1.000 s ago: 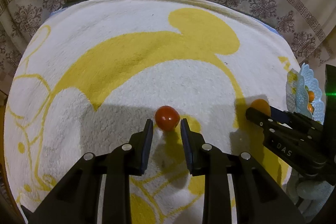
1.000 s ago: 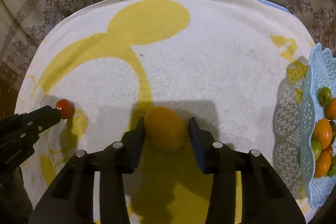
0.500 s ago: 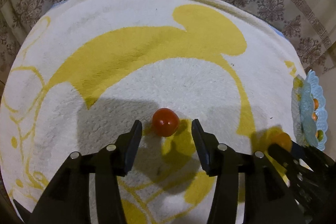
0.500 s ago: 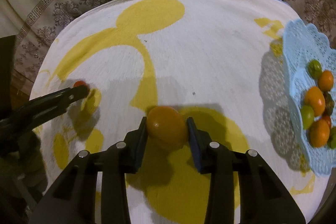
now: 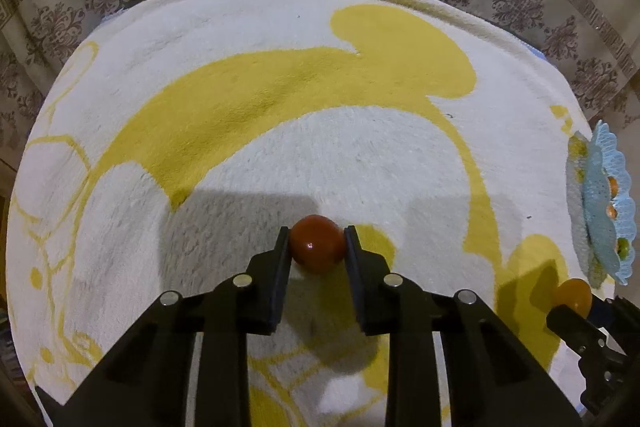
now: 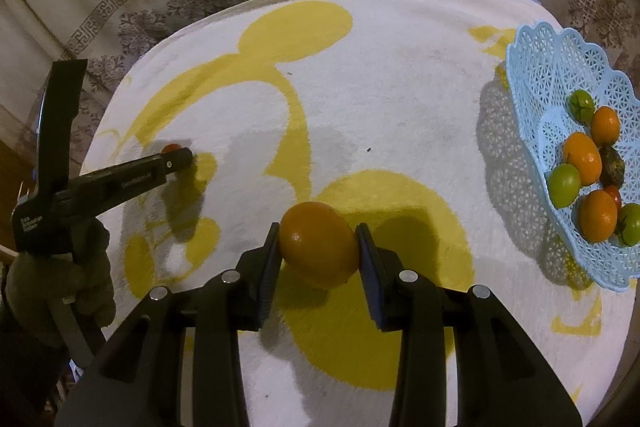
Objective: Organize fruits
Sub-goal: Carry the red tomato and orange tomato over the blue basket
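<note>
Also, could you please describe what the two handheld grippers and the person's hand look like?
Both the left gripper and the right gripper are matte black plastic, with flat rectangular fingers and round silver fasteners. Small white lettering marks the left gripper's side. The left hand wears a dark olive glove.

Left wrist view: pale blue lattice plastic basket (image 5: 600, 203) seen edge-on at right margin; contents mostly hidden, only small orange and green specks show. Right gripper (image 5: 576, 311) cut off by lower right edge.

Right wrist view: small red tomato (image 6: 172, 148) largely hidden behind left gripper (image 6: 182, 161). Basket cropped at right.
</note>
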Demonstrator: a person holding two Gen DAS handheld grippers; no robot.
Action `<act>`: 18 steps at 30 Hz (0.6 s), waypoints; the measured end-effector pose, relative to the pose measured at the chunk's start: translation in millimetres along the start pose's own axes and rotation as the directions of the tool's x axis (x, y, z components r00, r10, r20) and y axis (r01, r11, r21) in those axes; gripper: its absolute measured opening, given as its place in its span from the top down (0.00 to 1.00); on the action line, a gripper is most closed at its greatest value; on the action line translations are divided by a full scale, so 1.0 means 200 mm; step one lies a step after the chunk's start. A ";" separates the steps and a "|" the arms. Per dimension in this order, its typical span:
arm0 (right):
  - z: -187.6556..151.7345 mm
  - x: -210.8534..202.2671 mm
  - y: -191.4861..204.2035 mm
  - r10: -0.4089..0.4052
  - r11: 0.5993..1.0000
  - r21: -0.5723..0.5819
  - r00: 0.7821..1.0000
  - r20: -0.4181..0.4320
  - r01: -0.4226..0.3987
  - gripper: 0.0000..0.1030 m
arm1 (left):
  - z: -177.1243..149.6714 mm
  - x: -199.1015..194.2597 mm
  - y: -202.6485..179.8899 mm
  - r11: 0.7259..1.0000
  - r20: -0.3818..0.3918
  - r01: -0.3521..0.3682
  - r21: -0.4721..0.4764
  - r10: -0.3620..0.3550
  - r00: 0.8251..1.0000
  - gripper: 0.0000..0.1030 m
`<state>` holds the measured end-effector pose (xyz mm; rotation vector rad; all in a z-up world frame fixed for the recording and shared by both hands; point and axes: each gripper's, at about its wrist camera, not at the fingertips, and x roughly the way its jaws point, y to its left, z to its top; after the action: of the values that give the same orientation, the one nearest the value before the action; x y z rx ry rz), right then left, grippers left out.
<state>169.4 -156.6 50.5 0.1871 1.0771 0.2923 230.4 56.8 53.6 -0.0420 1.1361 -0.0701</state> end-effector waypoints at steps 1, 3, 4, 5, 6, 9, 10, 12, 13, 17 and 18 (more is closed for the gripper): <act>0.00 -0.02 0.00 0.004 1.000 -0.002 1.000 0.003 -0.004 0.63 | 0.00 -0.02 -0.01 1.000 0.004 0.003 0.000 -0.003 1.000 0.74; 0.00 -0.04 0.01 0.013 1.000 -0.008 1.000 0.010 -0.012 0.63 | -0.02 -0.06 -0.03 1.000 0.015 0.006 0.006 -0.006 1.000 0.74; 0.00 -0.06 0.02 0.019 1.000 -0.013 1.000 0.015 -0.019 0.63 | -0.03 -0.09 -0.04 1.000 0.022 0.007 0.007 -0.007 1.000 0.74; 0.00 -0.08 0.02 0.025 1.000 -0.017 1.000 0.019 -0.024 0.63 | -0.03 -0.11 -0.06 1.000 0.027 0.008 0.007 -0.008 1.000 0.74; 0.00 -0.09 0.02 0.030 0.999 -0.020 0.999 0.024 -0.030 0.63 | -0.04 -0.14 -0.07 1.000 0.035 0.011 0.007 -0.011 0.999 0.74; 0.00 -0.16 0.03 0.050 0.998 -0.033 0.998 0.043 -0.049 0.63 | -0.06 -0.23 -0.13 1.000 0.063 0.009 0.014 -0.010 0.998 0.74; 0.00 -0.18 0.03 0.057 0.998 -0.038 0.997 0.051 -0.055 0.63 | -0.07 -0.26 -0.15 1.000 0.075 0.006 0.020 -0.007 0.997 0.74; 0.01 -0.23 0.02 0.069 0.997 -0.046 0.996 0.064 -0.067 0.63 | -0.08 -0.32 -0.19 1.000 0.096 0.007 0.027 -0.010 0.995 0.74; 0.01 -0.26 0.03 0.076 0.996 -0.052 0.994 0.072 -0.072 0.63 | -0.09 -0.36 -0.22 1.000 0.106 0.009 0.030 -0.013 0.994 0.74; 0.01 -0.37 0.01 0.097 0.994 -0.069 0.990 0.100 -0.091 0.63 | -0.13 -0.45 -0.30 0.999 0.133 0.020 0.040 -0.025 0.991 0.74; 0.01 -0.38 0.00 0.100 0.993 -0.071 0.989 0.105 -0.093 0.63 | -0.14 -0.48 -0.34 0.999 0.142 0.021 0.045 -0.027 0.990 0.74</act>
<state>136.3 -181.0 115.5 0.1946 0.9509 0.3998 162.9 -2.7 134.3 -0.0218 0.9911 -0.1116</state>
